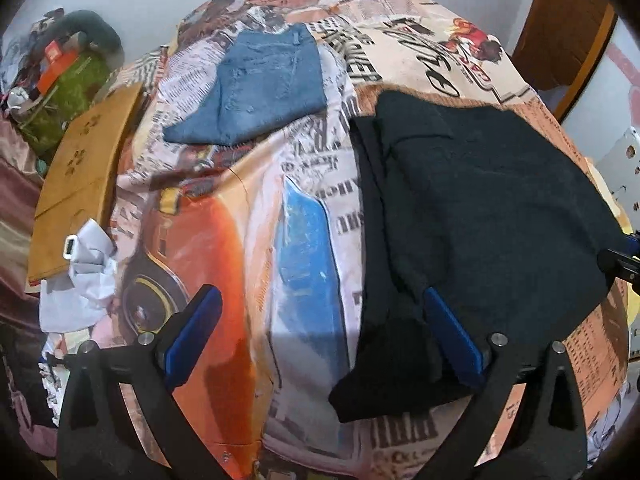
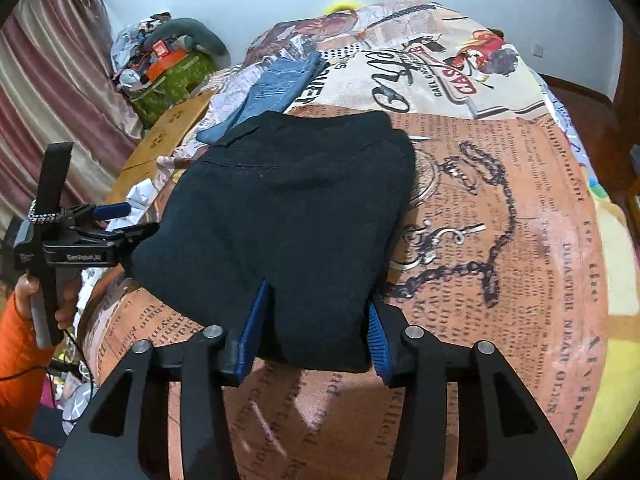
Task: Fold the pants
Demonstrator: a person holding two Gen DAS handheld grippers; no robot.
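Black pants [image 1: 480,216] lie folded into a compact rectangle on the printed bedspread [image 1: 224,240]; they also show in the right wrist view [image 2: 288,208]. My left gripper [image 1: 320,300] is open at the pants' left edge, its right finger [image 1: 452,340] on the fabric, its left finger over the bedspread. It also shows in the right wrist view [image 2: 132,224]. My right gripper [image 2: 316,312] is open, its jaws standing either side of the pants' near corner without closing on it.
Folded blue jeans [image 1: 260,92] lie farther back on the bed; they also show in the right wrist view [image 2: 276,88]. A brown board [image 1: 84,176] and crumpled white paper [image 1: 80,276] lie at the left. A green cluttered bag [image 2: 168,76] stands by the curtain.
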